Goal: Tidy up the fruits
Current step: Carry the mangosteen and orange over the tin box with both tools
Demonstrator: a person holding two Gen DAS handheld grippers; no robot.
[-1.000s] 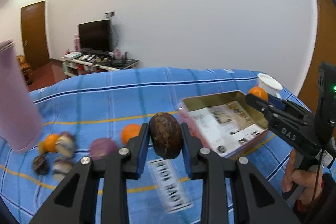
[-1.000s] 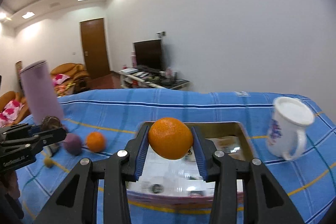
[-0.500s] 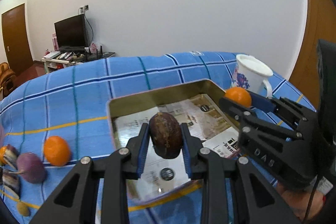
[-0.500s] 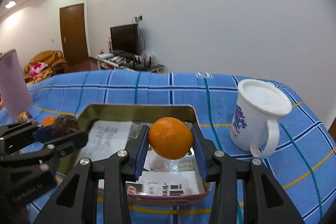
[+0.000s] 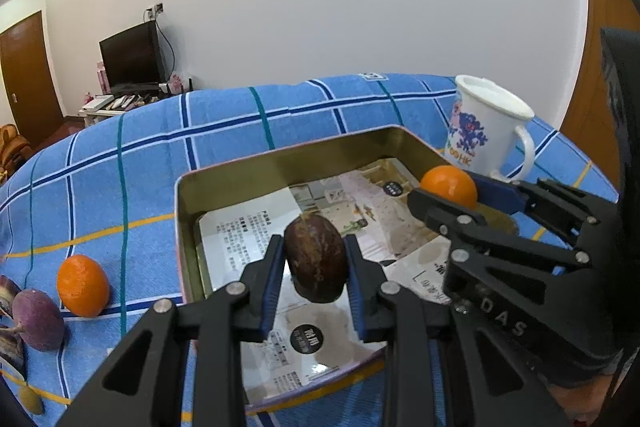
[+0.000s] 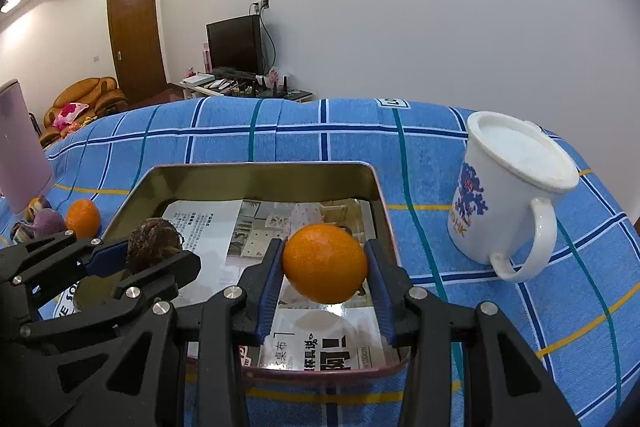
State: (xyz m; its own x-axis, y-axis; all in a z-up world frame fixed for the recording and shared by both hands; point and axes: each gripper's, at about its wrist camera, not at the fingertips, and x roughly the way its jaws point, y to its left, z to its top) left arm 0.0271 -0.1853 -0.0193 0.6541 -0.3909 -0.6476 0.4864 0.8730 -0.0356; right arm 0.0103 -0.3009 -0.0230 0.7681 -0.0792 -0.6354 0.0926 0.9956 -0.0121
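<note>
Left gripper (image 5: 315, 267): clamped on a brown fruit (image 5: 315, 259), held over the tin (image 5: 280, 167).
Right gripper (image 6: 325, 265): clamped on an orange (image 6: 325, 263) over the tin's near right.
Left view only: a small yellowish fruit (image 5: 30, 399), probably, nearest left.
Right view only: pink cylinder (image 6: 20, 151) far left.

At the left edge of the left wrist view, we see the purple fruit (image 5: 37, 318) whole, but the pieces beside it (image 5: 8, 323) are cut off by the frame. The right hand-held gripper (image 5: 482, 193) hides part of the tin tray's (image 5: 280, 163) right wall and paper lining (image 5: 240, 231). In the right wrist view, the pink tumbler (image 6: 20, 151) is cropped, and the small fruits under it (image 6: 28, 219) are too crowded to tell apart.
</note>
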